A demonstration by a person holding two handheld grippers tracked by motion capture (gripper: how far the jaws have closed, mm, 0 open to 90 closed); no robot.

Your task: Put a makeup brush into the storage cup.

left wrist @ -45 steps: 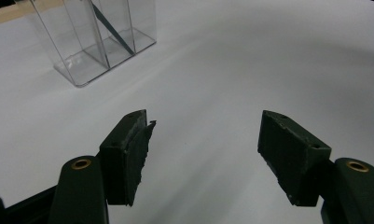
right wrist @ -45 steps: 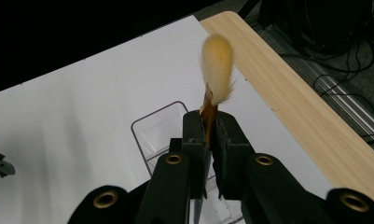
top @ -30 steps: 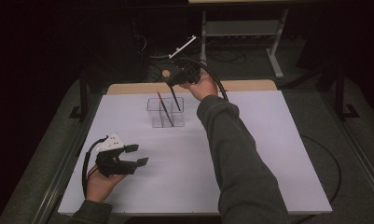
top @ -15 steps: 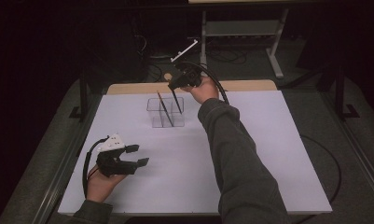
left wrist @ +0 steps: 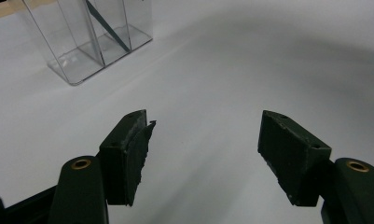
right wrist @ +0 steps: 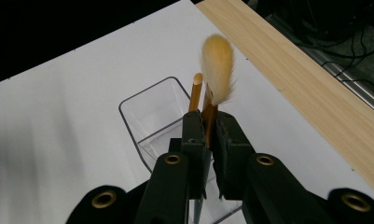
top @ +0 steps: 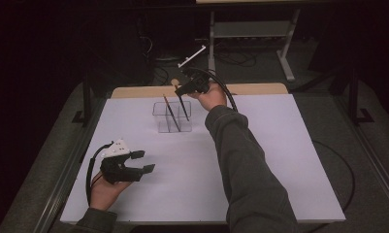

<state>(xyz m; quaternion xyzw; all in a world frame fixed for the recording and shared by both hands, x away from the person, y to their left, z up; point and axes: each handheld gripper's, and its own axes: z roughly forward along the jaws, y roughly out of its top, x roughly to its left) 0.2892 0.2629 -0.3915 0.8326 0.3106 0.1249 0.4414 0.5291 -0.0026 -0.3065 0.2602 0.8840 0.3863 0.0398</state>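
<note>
R gripper [top: 181, 91] held a brush [top: 183, 108] over clear organizer [top: 171, 117]; L gripper [top: 142, 162] sat w/ jaws apart near table's [top: 279, 160] front-left.

Brush [right wrist: 216, 70]: pale yellow bristle tuft on an orange-brown handle, clamped between the right gripper [right wrist: 208, 128]'s jaws, tuft rising just past the jaw tips, lower handle running down into the clear organizer [top: 171, 117] below the jaws. Second stick [right wrist: 195, 91], orange-brown with a rounded tip, stands tilted in the organizer just left of the jaw tips, free of them. Organizer is transparent, rectangular, split into compartments, upright on the white bench [top: 279, 160] directly under the right jaws.
</note>
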